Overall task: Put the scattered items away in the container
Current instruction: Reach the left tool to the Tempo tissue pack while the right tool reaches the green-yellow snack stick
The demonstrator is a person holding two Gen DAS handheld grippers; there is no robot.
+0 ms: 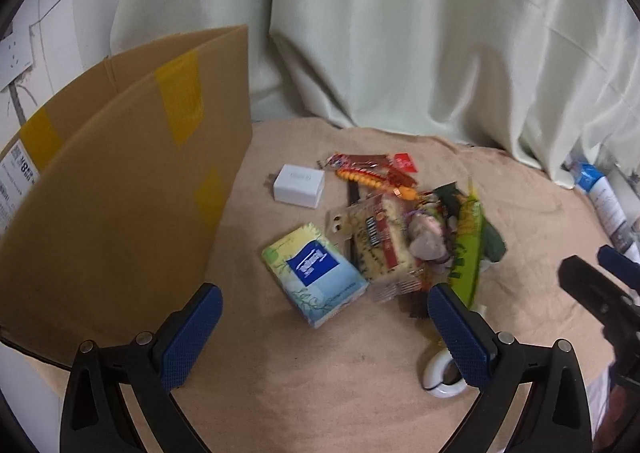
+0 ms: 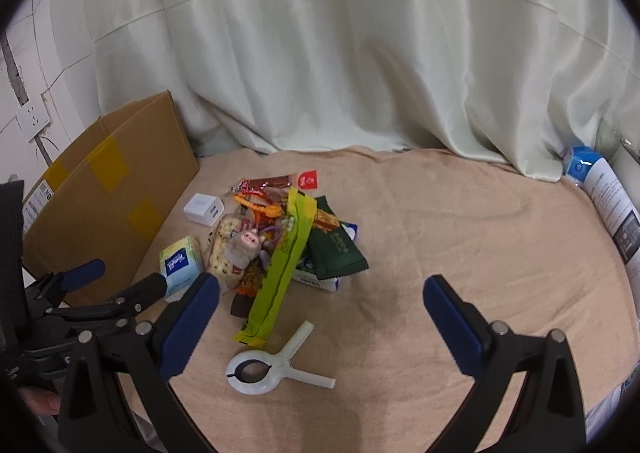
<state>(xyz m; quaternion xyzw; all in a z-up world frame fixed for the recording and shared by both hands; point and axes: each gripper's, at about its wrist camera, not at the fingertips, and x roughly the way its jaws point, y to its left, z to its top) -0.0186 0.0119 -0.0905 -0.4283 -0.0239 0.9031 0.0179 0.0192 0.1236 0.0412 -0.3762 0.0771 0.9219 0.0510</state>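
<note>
Both grippers, left (image 1: 324,317) & right (image 2: 321,307), hover spread wide over snack pile (image 2: 280,237) beside cardboard box (image 2: 108,189); white clip (image 2: 264,367) lies nearby.

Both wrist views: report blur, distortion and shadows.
Left wrist view: motion-blurred, so the tissue pack print and the snack pile are smeared; fisheye bends the cardboard box. Right wrist view: sharper, the white clip crisp, soft shadows on the beige cloth, dark vignette at the corners.
</note>
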